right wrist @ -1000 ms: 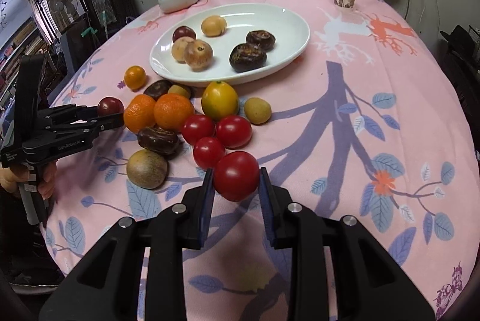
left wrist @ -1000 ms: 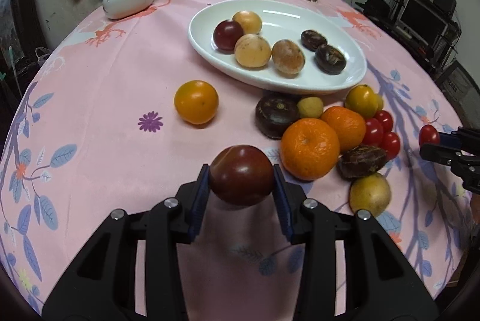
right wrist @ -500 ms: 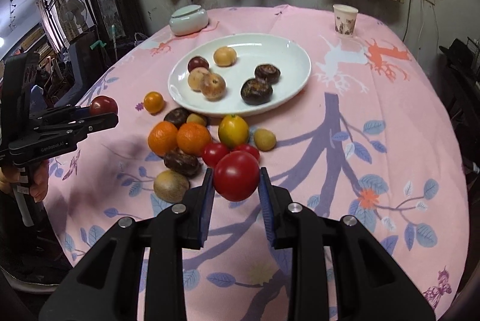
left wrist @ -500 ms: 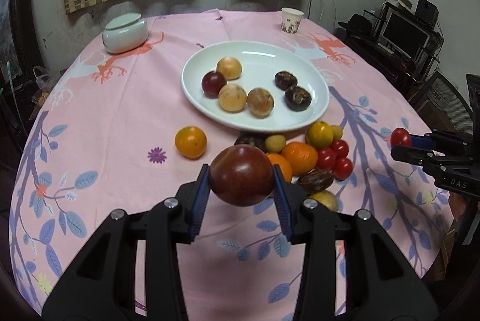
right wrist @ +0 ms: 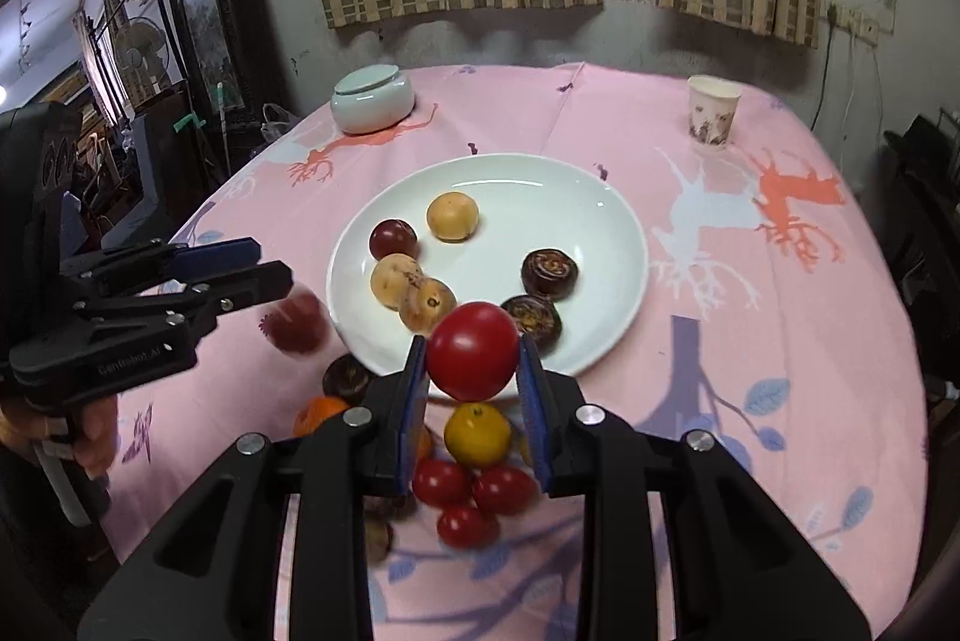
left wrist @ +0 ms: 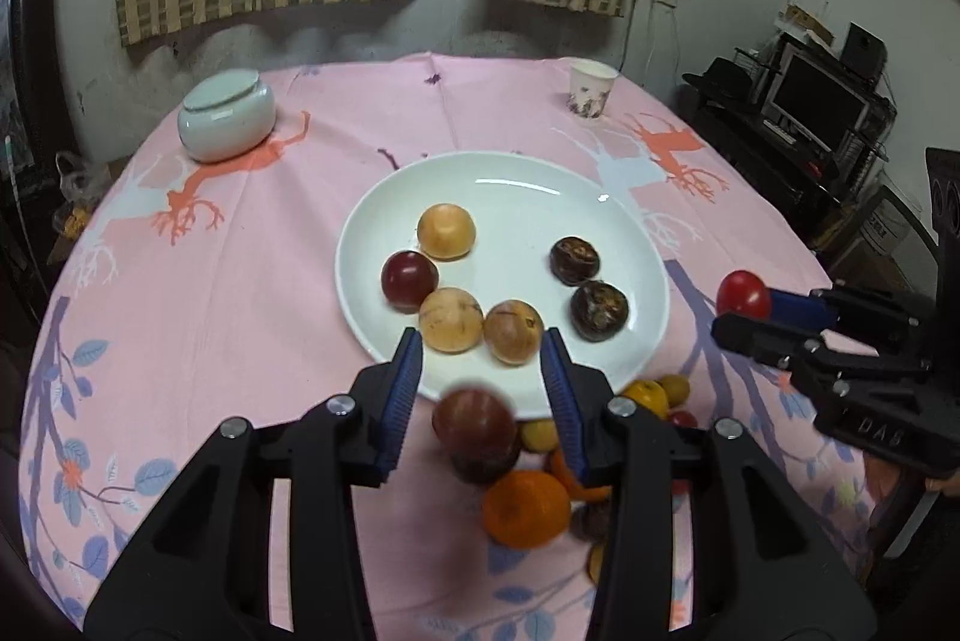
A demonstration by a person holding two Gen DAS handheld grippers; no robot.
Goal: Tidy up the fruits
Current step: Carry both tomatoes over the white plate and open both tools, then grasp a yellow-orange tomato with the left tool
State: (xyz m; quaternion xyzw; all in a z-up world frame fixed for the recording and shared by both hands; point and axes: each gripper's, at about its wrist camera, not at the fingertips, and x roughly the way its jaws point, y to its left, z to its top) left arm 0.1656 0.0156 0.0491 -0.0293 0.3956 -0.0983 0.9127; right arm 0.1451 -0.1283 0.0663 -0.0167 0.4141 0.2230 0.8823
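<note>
the left gripper point(left wrist: 481, 341) stands open, and its dark plum point(left wrist: 474, 422) is blurred below the pads, apparently loose near the front rim of the white plate point(left wrist: 540, 197). the right gripper point(right wrist: 474, 341) is clamped on a red tomato point(right wrist: 473, 350). carry it well over the plate, lower it, then release onto a bare patch.

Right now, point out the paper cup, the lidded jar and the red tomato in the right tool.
Paper cup point(right wrist: 713, 118), right wrist view, middle of its side wall.
Lidded jar point(right wrist: 373, 106), right wrist view, front of its body.
Red tomato point(right wrist: 473, 350), right wrist view, centre of its skin.
</note>
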